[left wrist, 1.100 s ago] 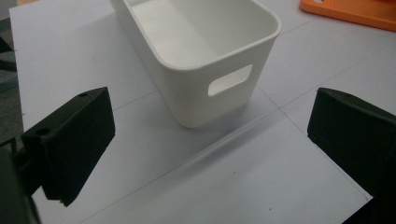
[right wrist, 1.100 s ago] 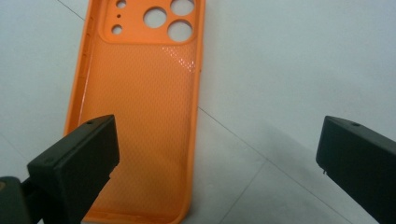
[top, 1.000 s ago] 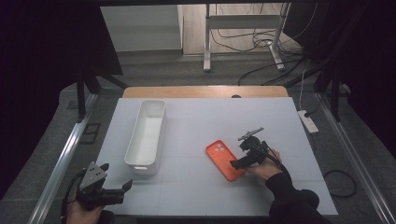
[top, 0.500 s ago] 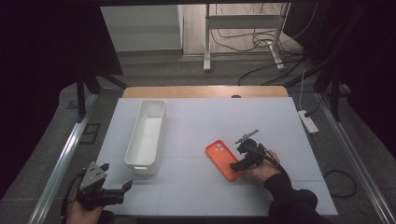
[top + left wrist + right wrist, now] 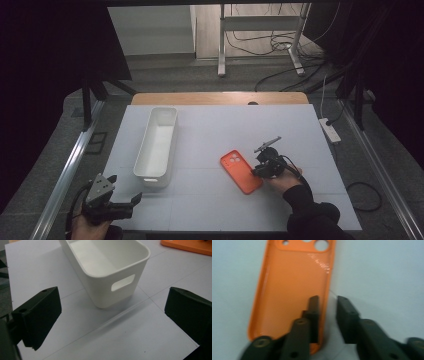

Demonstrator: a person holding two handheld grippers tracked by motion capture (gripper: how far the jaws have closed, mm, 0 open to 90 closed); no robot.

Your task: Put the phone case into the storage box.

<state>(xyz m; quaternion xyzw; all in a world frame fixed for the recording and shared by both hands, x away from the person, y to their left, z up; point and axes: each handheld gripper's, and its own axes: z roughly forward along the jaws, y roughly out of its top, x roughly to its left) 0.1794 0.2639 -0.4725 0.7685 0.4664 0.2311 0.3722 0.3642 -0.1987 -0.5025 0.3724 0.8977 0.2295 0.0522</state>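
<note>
Orange silicone phone case (image 5: 292, 287): right gripper (image 5: 327, 315) jaws just closing astride its thin side wall, w/ a gap left; rim could slip. Left gripper (image 5: 110, 322) gaped, empty.

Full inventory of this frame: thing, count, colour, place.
phone case: 1, orange, lying open side up right of centre on the table, its long right edge between the right gripper's jaws
bin: 1, white, empty, long, left of centre
table: 1, white top with a wooden far edge
power strip: 1, white, on the floor to the right
metal stand: 1, grey, on the floor beyond the table
left gripper: 1, black, near left corner, jaws wide open, nothing between
right gripper: 1, black, jaws have just been closing; contact unclear
</note>
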